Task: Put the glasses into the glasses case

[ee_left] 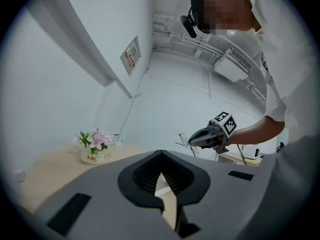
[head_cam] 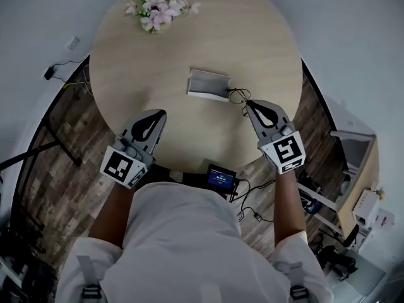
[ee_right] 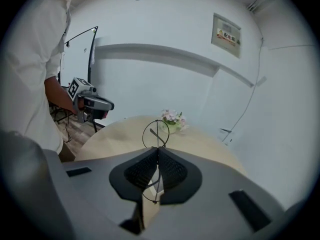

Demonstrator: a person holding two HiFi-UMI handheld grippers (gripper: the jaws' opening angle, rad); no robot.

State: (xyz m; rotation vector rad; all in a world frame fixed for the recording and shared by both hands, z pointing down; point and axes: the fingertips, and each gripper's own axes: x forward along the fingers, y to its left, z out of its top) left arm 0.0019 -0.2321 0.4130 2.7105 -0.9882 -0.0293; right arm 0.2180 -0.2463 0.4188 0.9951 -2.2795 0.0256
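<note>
An open pale grey glasses case (head_cam: 208, 84) lies near the middle of the round wooden table (head_cam: 126, 74). My right gripper (head_cam: 247, 105) hovers just right of the case, shut on thin wire-rimmed glasses (head_cam: 238, 95). In the right gripper view the glasses (ee_right: 156, 133) stick up from between the closed jaws (ee_right: 158, 150), one round lens above the tips. My left gripper (head_cam: 163, 113) hangs over the table's near left part, shut, holding nothing. The left gripper view shows its jaws (ee_left: 160, 153) meeting, with the right gripper (ee_left: 212, 135) and glasses (ee_left: 187, 142) beyond.
A small pot of pink flowers (head_cam: 161, 8) stands at the table's far edge. A device with a blue screen (head_cam: 221, 177) and cables sit at the near edge by my body. Shelving (head_cam: 353, 169) stands to the right, on wood flooring.
</note>
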